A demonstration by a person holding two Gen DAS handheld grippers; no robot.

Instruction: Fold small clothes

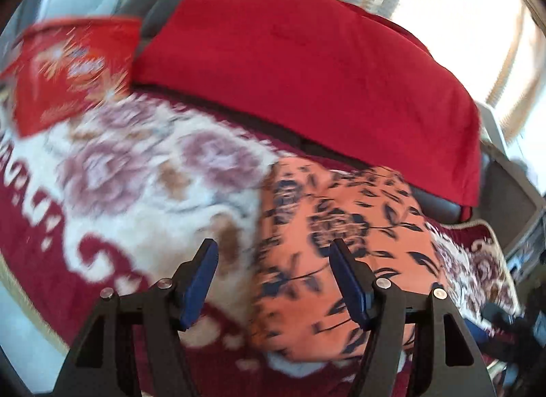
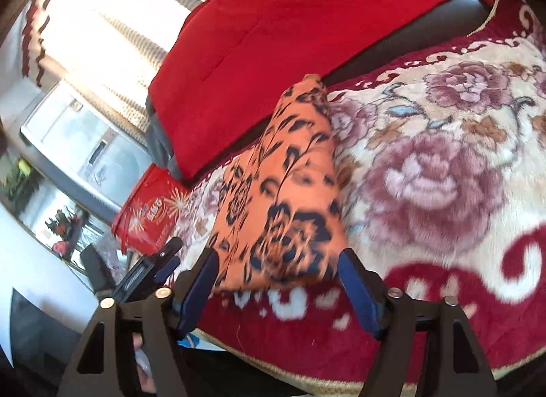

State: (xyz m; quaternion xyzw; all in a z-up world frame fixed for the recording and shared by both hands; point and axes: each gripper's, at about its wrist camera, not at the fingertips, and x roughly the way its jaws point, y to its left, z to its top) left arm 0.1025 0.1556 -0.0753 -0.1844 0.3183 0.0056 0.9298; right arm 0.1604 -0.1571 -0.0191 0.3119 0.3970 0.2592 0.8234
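While both your left gripper (image 1: 273, 281) and right gripper (image 2: 278, 289) gape empty, the orange garment (image 2: 283, 178) stretches near-to-far, nearer your right

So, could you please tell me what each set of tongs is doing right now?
Left tongs: open, holding nothing.
Right tongs: open, holding nothing.

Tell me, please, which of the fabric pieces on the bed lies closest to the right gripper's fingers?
The orange cloth with dark flowers: its near edge lies just ahead of the open right gripper. The plain red blanket lies farther back, beyond it.
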